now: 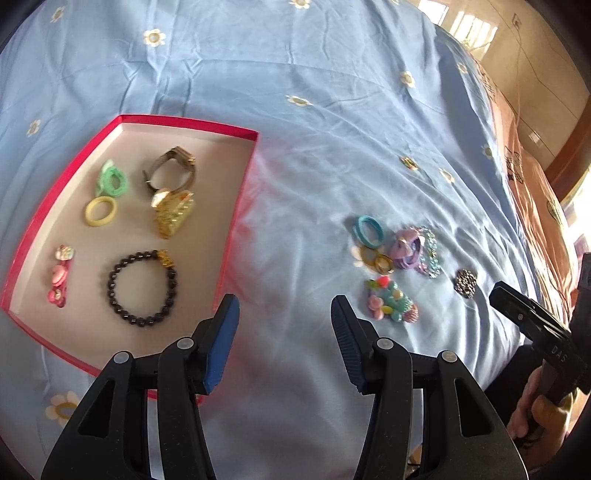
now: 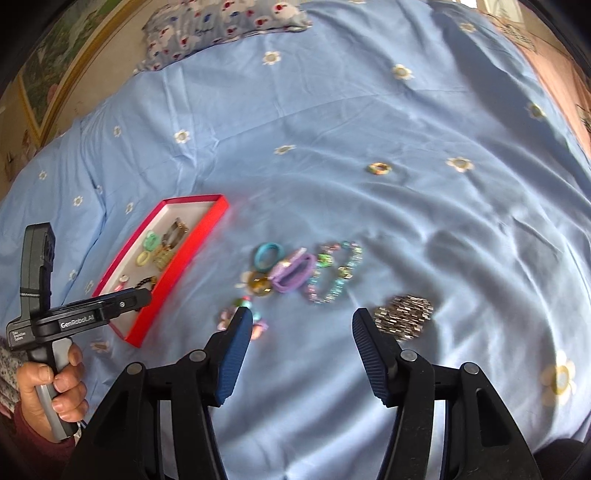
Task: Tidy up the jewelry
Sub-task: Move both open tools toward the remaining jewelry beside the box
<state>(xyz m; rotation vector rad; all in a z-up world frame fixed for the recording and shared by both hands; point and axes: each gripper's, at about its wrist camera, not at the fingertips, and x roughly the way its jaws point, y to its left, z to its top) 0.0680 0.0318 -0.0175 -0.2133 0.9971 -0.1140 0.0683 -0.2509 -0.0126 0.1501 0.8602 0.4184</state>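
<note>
A red box [image 1: 242,199] lies on the blue sheet holding a black bead bracelet [image 1: 142,288], a watch [image 1: 170,170], a gold claw clip [image 1: 171,216] and hair ties. My left gripper [image 1: 284,301] hangs open and empty beside the box's right wall. To the right lies a loose pile: blue hair tie [image 2: 267,256], purple hair tie [image 2: 293,275], beaded bracelet [image 2: 332,275], gold ring [image 2: 260,284], colourful clip [image 2: 227,315] and a silver sparkly piece [image 2: 402,317]. My right gripper [image 2: 302,314] is open just short of the pile, with nothing between its fingers.
The bed's flowered blue sheet [image 2: 369,110] stretches far back, where a patterned pillow [image 2: 221,26] lies. A small multicoloured ring [image 2: 379,168] lies apart behind the pile. An orange cover [image 1: 535,206] runs along the bed's right side. A hand [image 2: 55,384] holds the left gripper's handle.
</note>
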